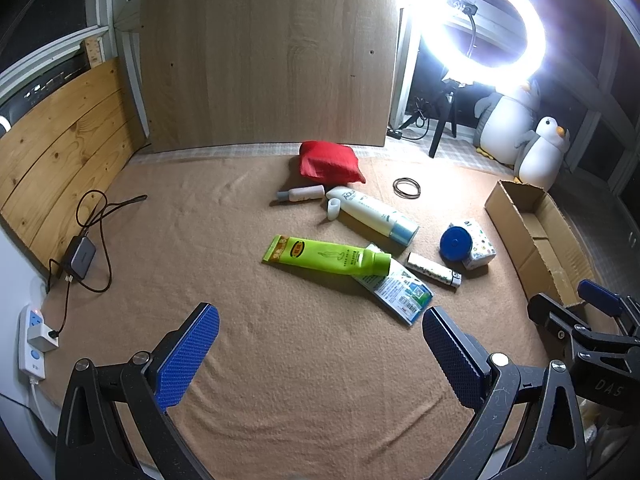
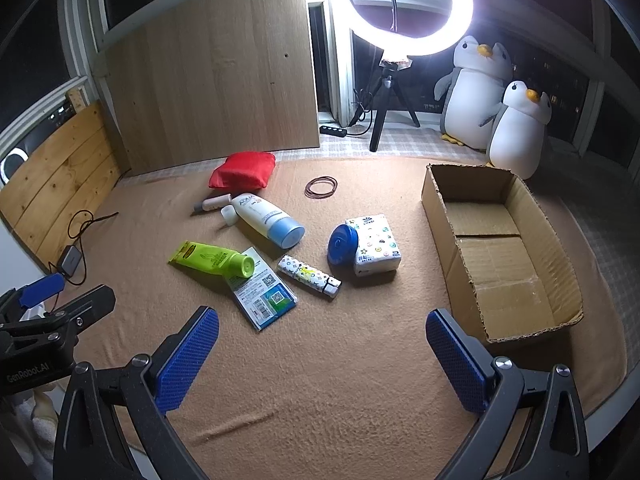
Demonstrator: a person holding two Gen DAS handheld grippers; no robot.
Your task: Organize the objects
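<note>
Loose items lie on the tan blanket (image 2: 320, 380): a green tube (image 2: 212, 259) resting on a flat packet (image 2: 266, 292), a white tube with a blue cap (image 2: 266, 218), a small white bottle (image 2: 212, 203), a red pouch (image 2: 244, 170), rubber bands (image 2: 321, 187), a patterned lighter-like stick (image 2: 309, 276), a blue round lid (image 2: 342, 246) and a tissue pack (image 2: 376, 244). An open, empty cardboard box (image 2: 500, 248) stands to the right. My left gripper (image 1: 320, 352) and right gripper (image 2: 322, 354) are both open and empty, held near the front edge, short of the items.
A ring light on a tripod (image 2: 408, 8) and two plush penguins (image 2: 516, 128) stand at the back right. A wooden board (image 2: 216, 72) leans at the back. A charger with cables (image 1: 80, 256) and a power strip (image 1: 32, 340) lie at the left.
</note>
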